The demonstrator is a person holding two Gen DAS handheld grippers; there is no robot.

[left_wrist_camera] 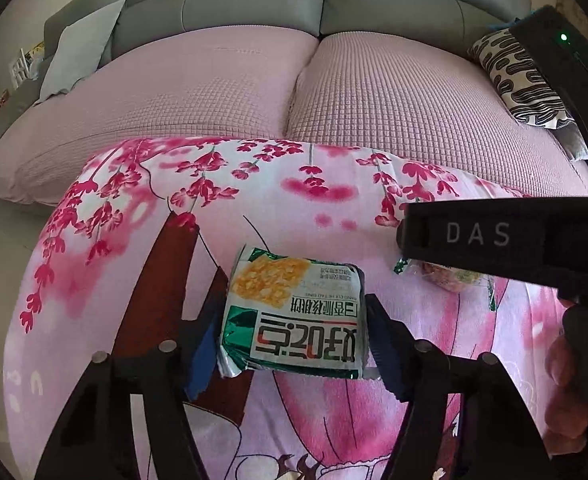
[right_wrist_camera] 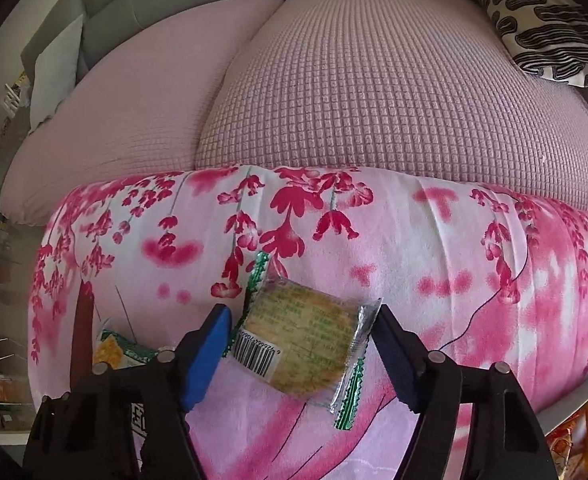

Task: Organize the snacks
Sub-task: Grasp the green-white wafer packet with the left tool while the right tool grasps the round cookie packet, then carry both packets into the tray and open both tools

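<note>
Green snack packet [left_wrist_camera: 294, 316] between left fingers [left_wrist_camera: 385, 352], barcoded cookie packet [right_wrist_camera: 305, 344] seemingly pinched right.

- The left wrist view looks steeply down, close over a pink floral cloth [left_wrist_camera: 333, 208], toward a sofa [left_wrist_camera: 222, 92] beyond.
- The right wrist view sits just to its right, facing likewise, equally close.
- Both share the cloth, sofa and patterned cushion [right_wrist_camera: 541, 24].

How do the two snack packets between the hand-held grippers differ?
The green-and-white packet has an opaque printed wrapper showing its front with large characters; the clear-wrapped biscuit packet shows the biscuit inside, with its barcode side up. The first lies nearly square to its camera, the second at a slant. Both lie on the pink floral cloth.
</note>
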